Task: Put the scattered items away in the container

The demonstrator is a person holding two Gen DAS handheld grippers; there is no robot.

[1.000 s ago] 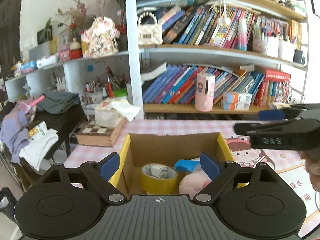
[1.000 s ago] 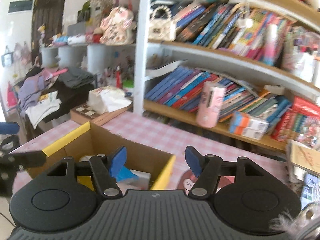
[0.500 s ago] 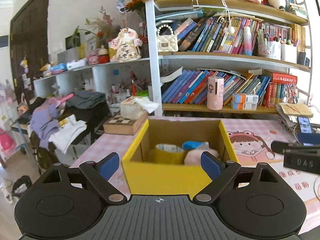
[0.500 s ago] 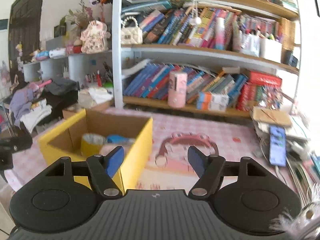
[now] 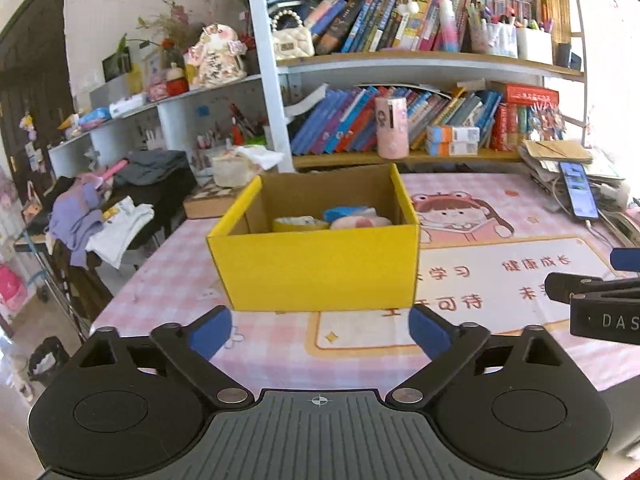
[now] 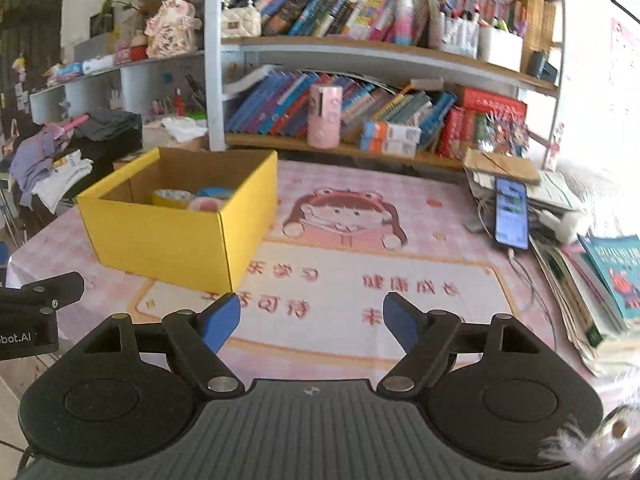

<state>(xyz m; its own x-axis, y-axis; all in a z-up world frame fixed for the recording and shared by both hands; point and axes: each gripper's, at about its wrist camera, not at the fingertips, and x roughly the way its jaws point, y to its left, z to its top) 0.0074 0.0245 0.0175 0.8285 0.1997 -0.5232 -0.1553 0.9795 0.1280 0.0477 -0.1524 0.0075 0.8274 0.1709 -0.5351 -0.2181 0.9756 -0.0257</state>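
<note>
Our yellow box (image 5: 316, 264) sits near the worktop's (image 6: 400, 344) left edge, with tape (image 5: 298, 223) and soft toys inside. Our left tongs (image 5: 320, 330) and right tongs (image 6: 312, 320) are wide open, holding nothing. We should look around for leftovers.

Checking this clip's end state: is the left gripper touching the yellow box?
Apart. In the left wrist view the left gripper is open and empty, and a strip of pink tablecloth shows between its fingertips and the yellow box.
</note>
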